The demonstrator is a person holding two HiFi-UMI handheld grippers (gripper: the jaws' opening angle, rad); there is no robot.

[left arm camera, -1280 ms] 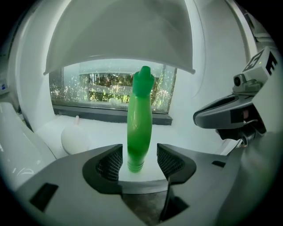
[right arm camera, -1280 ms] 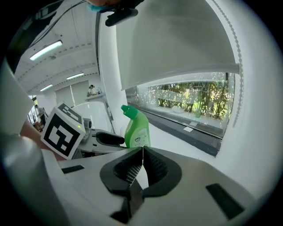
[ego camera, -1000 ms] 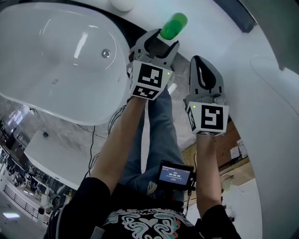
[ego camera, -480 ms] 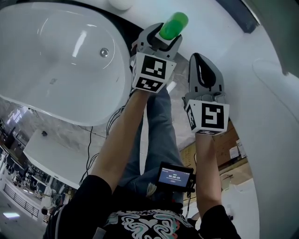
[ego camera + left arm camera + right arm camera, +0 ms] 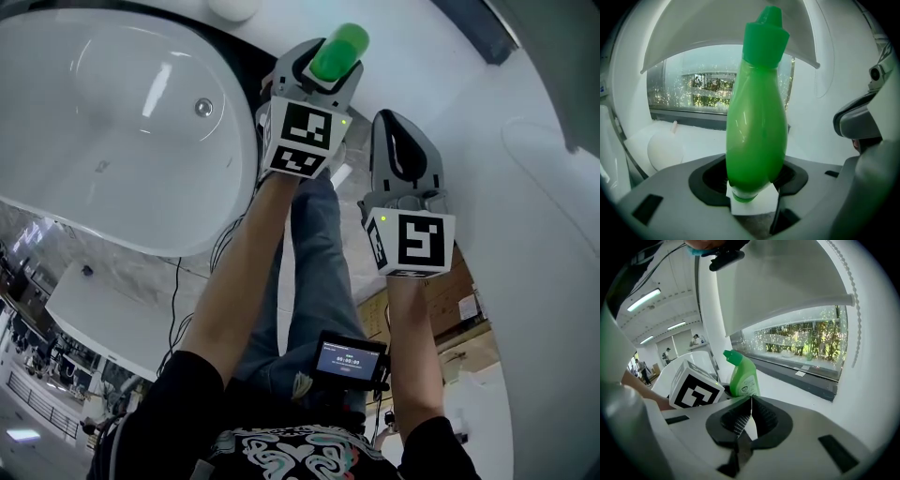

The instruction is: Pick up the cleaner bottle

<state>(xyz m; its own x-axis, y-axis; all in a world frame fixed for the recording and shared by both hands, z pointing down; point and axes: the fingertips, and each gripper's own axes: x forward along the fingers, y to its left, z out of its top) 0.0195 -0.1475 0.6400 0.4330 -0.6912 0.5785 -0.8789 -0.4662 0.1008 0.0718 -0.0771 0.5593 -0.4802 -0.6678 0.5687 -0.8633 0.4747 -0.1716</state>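
Note:
The cleaner bottle [image 5: 337, 50] is green with an angled green cap. My left gripper [image 5: 321, 73] is shut on the cleaner bottle near its base. In the left gripper view the cleaner bottle [image 5: 757, 122] stands upright between the jaws and fills the middle of the picture. In the right gripper view the cleaner bottle [image 5: 743, 375] shows beside the left gripper's marker cube [image 5: 696, 391]. My right gripper [image 5: 401, 133] is to the right of the left one, shut, with nothing between its jaws [image 5: 751, 401].
A white bathtub [image 5: 112, 122] with a metal drain [image 5: 203, 107] lies to the left. A white ledge [image 5: 450, 84] runs behind and to the right. A round white object [image 5: 232, 7] sits at the top. A window [image 5: 801, 341] lies beyond the ledge.
My left gripper with the bottle has shifted slightly up and left in the head view. The right gripper has moved a little up and left as well.

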